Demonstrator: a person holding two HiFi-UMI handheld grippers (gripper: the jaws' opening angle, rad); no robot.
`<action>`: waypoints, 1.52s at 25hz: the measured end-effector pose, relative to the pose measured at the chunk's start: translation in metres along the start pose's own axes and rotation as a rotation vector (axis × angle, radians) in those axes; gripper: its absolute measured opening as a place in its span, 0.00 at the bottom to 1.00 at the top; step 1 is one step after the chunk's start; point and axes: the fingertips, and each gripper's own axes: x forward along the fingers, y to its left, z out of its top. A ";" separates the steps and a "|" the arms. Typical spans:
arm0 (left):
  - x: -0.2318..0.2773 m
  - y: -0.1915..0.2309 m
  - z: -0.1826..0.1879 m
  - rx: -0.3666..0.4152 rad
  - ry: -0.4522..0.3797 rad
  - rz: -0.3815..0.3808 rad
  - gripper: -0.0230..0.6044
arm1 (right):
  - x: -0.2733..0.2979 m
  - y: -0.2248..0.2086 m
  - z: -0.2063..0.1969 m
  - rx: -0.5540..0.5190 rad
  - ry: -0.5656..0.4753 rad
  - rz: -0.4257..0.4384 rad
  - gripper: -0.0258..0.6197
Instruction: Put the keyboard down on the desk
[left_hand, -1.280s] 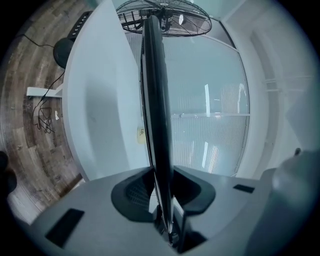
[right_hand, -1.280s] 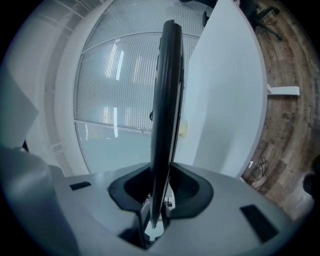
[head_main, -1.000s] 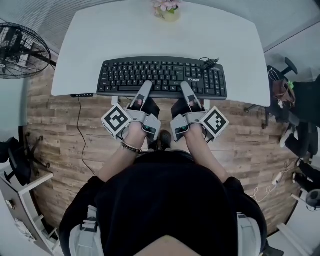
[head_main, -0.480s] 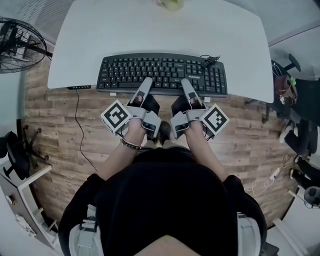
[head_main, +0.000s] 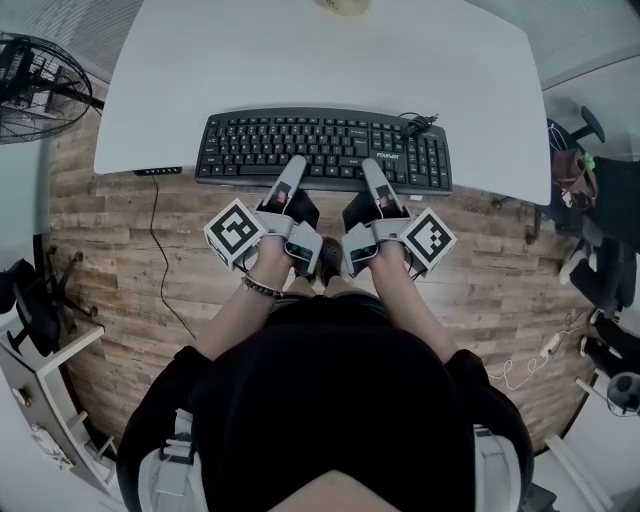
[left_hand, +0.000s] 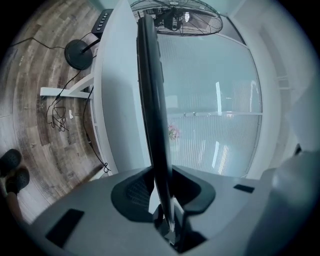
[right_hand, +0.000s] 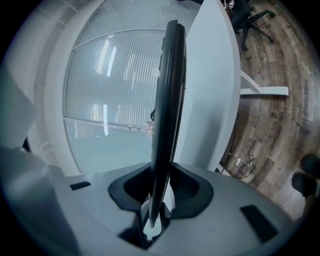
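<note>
Black keyboard (head_main: 325, 150), stiff and light; my left tool (head_main: 297, 162) and right tool (head_main: 368, 165) pinch its lower edge.

The person wears a black top (head_main: 330, 400), a thin bracelet (head_main: 262, 290) on the left wrist and dark shoes (head_main: 328, 262). Pale grey straps (head_main: 172, 468) show at both shoulders. The left tool (head_main: 295, 165) and right tool (head_main: 368, 168) are grey, each with a white cube (head_main: 235, 233) bearing black square markers.

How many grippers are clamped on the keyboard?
2. The left gripper holds the keyboard by its near edge, left of centre; the right gripper holds the same edge, right of centre.
</note>
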 end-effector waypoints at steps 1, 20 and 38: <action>0.000 0.001 0.000 0.005 0.001 0.002 0.19 | 0.000 -0.001 0.000 0.001 0.001 0.000 0.19; 0.000 0.026 0.002 0.045 0.024 0.077 0.20 | 0.000 -0.021 0.000 0.017 0.002 -0.047 0.19; 0.002 0.038 0.001 0.049 0.048 0.093 0.19 | 0.003 -0.036 -0.001 0.027 0.017 -0.054 0.18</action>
